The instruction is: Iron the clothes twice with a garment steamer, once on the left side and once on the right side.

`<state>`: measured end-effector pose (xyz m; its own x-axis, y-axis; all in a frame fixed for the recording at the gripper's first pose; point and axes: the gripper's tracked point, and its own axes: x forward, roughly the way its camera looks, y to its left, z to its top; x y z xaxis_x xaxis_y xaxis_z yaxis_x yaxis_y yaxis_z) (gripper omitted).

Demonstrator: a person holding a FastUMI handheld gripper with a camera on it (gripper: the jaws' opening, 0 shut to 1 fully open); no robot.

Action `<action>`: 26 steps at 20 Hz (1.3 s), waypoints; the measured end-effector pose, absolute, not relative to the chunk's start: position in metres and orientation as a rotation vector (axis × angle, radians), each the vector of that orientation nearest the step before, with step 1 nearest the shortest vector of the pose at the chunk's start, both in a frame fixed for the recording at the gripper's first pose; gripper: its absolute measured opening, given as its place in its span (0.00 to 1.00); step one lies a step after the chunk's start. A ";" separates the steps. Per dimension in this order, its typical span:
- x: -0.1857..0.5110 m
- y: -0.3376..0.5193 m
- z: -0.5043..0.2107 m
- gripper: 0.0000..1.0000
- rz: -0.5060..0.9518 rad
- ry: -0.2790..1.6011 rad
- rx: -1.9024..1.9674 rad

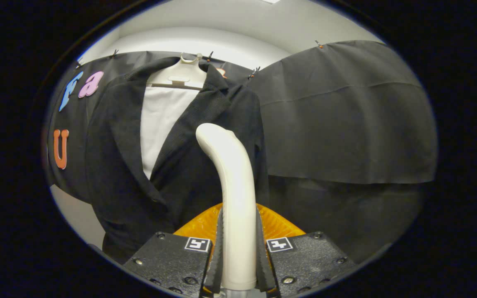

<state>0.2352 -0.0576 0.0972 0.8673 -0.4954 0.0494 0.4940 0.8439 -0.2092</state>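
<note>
The tongs [238, 265] pinch the garment steamer [232, 198] at bottom centre, its head against the dark jacket [180, 165] hanging at centre-left. The smooth handle could twist in that grip (a judgement). The hanger [179, 76] sits above; the white shirt [160, 120] shows between the lapels.
</note>
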 end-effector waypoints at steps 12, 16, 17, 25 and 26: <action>0.227 -0.073 0.015 0.37 -0.582 0.133 -0.236; 0.223 -0.075 -0.005 0.36 -0.588 0.164 -0.230; 0.222 -0.074 -0.011 0.36 -0.591 0.169 -0.231; 0.220 -0.055 -0.043 0.37 -0.574 0.214 -0.288; 0.221 -0.053 -0.043 0.37 -0.570 0.220 -0.286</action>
<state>0.2209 -0.0530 -0.0433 0.8202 -0.5583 -0.1250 0.4979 0.8041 -0.3249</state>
